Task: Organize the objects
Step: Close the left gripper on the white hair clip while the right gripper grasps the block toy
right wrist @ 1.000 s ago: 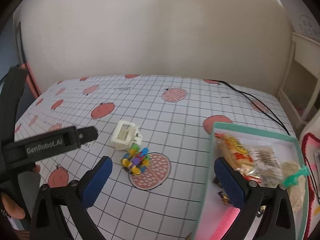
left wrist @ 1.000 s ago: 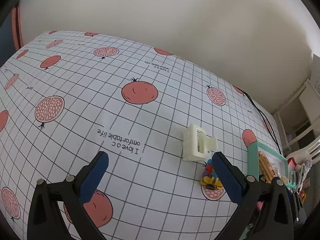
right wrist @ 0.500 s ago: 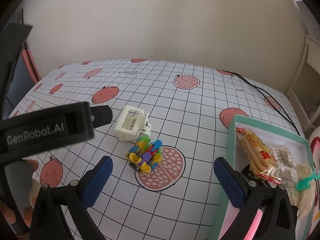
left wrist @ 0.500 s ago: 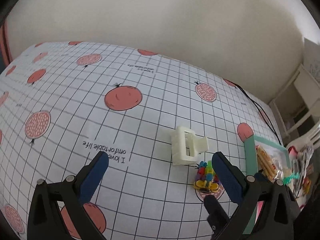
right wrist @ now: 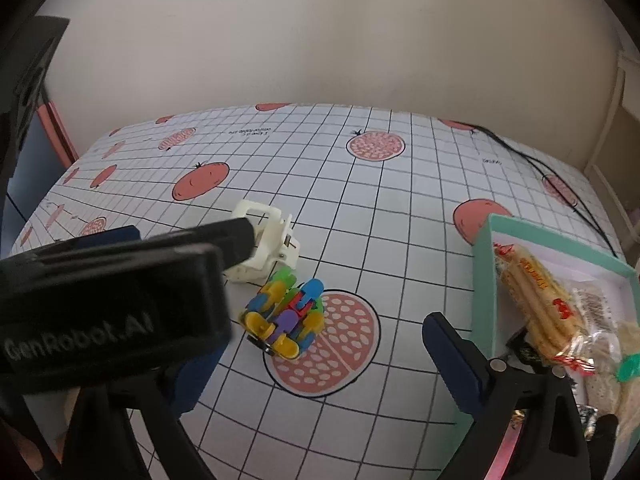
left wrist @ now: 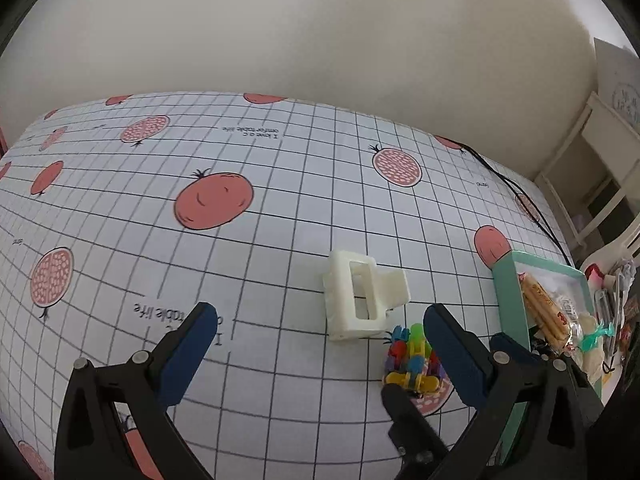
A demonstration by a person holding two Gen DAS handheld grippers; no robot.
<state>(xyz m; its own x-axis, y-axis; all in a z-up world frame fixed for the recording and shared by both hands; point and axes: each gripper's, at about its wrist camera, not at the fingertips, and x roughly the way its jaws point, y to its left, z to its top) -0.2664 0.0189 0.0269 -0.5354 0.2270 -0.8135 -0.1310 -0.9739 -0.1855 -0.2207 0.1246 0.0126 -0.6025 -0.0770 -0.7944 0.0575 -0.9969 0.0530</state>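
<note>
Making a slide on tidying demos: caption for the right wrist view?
Open right gripper hovers over colourful clips beside a white hair claw; teal box at right.

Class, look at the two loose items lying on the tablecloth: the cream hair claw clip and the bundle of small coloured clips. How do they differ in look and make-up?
Colour: the cream claw clip is one pale shade; the coloured clip bundle mixes yellow, blue, green, purple and red.
Make-up: the claw clip is a single boxy piece; the bundle is many small pieces packed together.
Position: the bundle overlaps a printed pomegranate; the claw clip lies on plain grid.
Shared: both rest on the tablecloth, outside the teal box.
</note>
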